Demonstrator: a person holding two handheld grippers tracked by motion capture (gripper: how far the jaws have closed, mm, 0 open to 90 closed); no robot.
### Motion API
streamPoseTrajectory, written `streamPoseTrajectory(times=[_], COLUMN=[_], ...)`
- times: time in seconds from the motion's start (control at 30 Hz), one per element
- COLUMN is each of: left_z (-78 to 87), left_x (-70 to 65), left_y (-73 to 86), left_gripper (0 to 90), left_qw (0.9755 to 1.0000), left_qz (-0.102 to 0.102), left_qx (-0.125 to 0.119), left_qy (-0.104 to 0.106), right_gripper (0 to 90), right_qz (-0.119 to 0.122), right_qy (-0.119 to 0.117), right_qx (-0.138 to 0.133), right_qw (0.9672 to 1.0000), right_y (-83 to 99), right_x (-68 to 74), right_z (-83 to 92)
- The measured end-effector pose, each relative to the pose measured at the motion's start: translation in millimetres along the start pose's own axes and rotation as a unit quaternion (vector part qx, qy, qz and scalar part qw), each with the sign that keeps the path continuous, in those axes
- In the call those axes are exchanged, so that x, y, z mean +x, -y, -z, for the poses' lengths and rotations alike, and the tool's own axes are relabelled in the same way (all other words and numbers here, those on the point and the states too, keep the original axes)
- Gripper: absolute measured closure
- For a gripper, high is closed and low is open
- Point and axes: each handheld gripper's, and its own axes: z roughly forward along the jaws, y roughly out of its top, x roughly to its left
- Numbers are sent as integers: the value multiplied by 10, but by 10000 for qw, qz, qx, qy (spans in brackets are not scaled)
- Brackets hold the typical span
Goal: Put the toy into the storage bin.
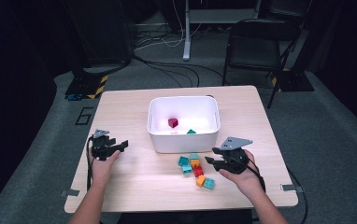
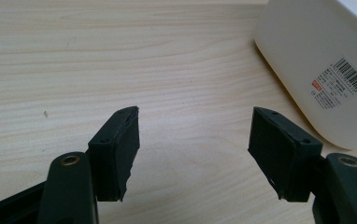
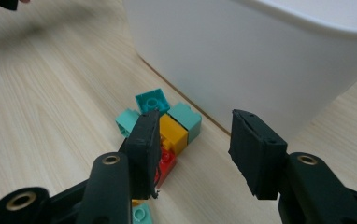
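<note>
While on table, white bin [image 1: 184,140] holds dark-red block [image 1: 173,122], green block [image 1: 191,131].

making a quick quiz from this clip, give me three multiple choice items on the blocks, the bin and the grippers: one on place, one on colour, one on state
1. Where does the loose pile of blocks lie?
A. on the table in front of the white bin
B. on the chair
C. under the left gripper

2. What colour is the cube-shaped block inside the bin?
A. yellow
B. dark red
C. white

3. How do the right gripper's jaws stand?
A. clamped on a teal block
B. apart, with nothing between them
C. gripping the bin's rim

Answers:
1 A, the high view shows the pile on the wood just before the bin.
2 B, it sits dark red on the white floor.
3 B, bare table shows between the pads.
</note>
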Motion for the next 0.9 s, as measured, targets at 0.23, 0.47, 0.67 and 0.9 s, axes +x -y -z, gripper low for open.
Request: streamPoseTrajectory(times=[0.23,0.47,0.67,0.9], left_z=[-3,-11,-20,-30], left_x=[-4,-5,-1,-8], left_y=[0,-2,-1,-5], left_gripper=[333,333,333,333], left_qw=[10000,10000,10000,10000], left_qz=[-16,-17,-15,-9], left_qx=[-2,21,13,23], left_qy=[0,11,11,12], right_gripper=[522,521,521,516], right_qz=[-59,-88,-13,65], right_qy=[-94,-233,-314,-485], right_qx=[108,143,253,336], right_qw=[9999,9996,9992,9982], right_y=[132,256,308,332], right_x=[79,121,177,267], right_z=[-70,-175,-260,-339])
